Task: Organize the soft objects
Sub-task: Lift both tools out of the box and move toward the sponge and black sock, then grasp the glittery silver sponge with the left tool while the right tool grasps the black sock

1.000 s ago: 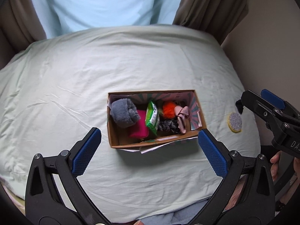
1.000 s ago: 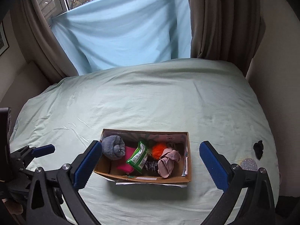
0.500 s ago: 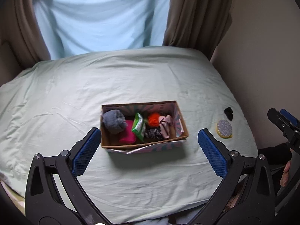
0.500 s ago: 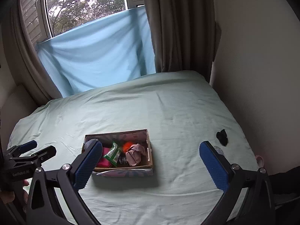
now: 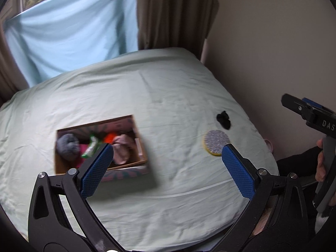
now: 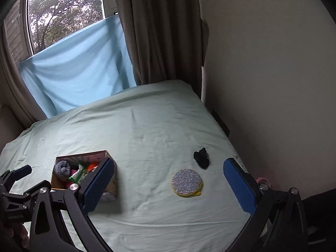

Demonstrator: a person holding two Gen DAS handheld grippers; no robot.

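Observation:
A cardboard box (image 5: 138,138) (image 6: 61,188) sits on the bed, holding a grey rolled cloth (image 5: 67,146), a green packet (image 5: 91,148), an orange item and a pink cloth (image 5: 124,147). A round silver and yellow sponge pad (image 5: 216,141) (image 6: 187,181) and a small black cloth (image 5: 223,119) (image 6: 202,155) lie loose on the sheet to the right of the box. My left gripper (image 5: 166,168) is open and empty above the bed's near edge. My right gripper (image 6: 168,187) is open and empty, with the pad between its fingers in view.
The bed has a pale green sheet (image 6: 147,130). A wall (image 6: 273,84) runs along its right side. A brown curtain (image 6: 155,31) and a blue cloth (image 6: 79,67) over the window stand behind the bed. A pink object (image 6: 262,180) lies by the right edge.
Both views have swung to the right. The box has shifted to the left of frame and the pad and black cloth have come toward the centre. Both grippers stay open.

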